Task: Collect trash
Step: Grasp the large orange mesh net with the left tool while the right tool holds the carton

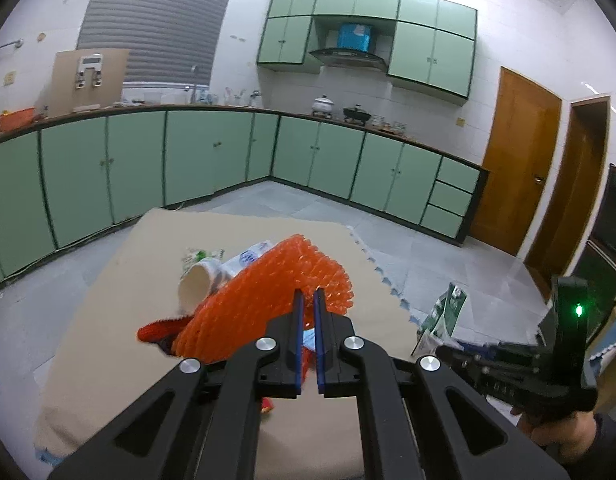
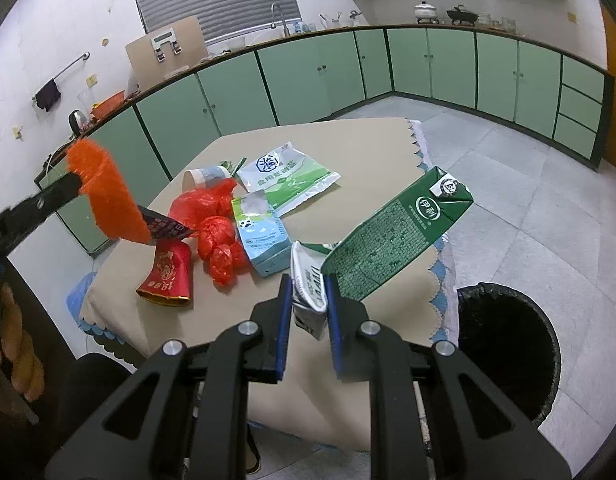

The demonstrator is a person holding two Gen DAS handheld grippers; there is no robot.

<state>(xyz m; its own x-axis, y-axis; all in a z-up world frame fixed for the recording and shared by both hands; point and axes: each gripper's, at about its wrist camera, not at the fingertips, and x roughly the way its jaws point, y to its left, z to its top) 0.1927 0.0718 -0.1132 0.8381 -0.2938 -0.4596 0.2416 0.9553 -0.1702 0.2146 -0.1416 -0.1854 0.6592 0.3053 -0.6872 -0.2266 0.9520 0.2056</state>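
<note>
My left gripper (image 1: 307, 300) is shut on an orange foam net sleeve (image 1: 267, 300) and holds it above the table; the sleeve also shows in the right wrist view (image 2: 107, 200). My right gripper (image 2: 308, 284) is shut on a flattened green milk carton (image 2: 396, 236), lifted over the table's right edge. On the beige tablecloth (image 2: 368, 152) lie a red plastic bag (image 2: 215, 236), a blue milk carton (image 2: 259, 236), a white-green salt bag (image 2: 283, 176), a paper cup (image 2: 199, 178) and a red packet (image 2: 167, 276).
A black-lined trash bin (image 2: 508, 344) stands on the floor right of the table. Green kitchen cabinets (image 1: 211, 156) run along the walls. Wooden doors (image 1: 516, 160) are at the right.
</note>
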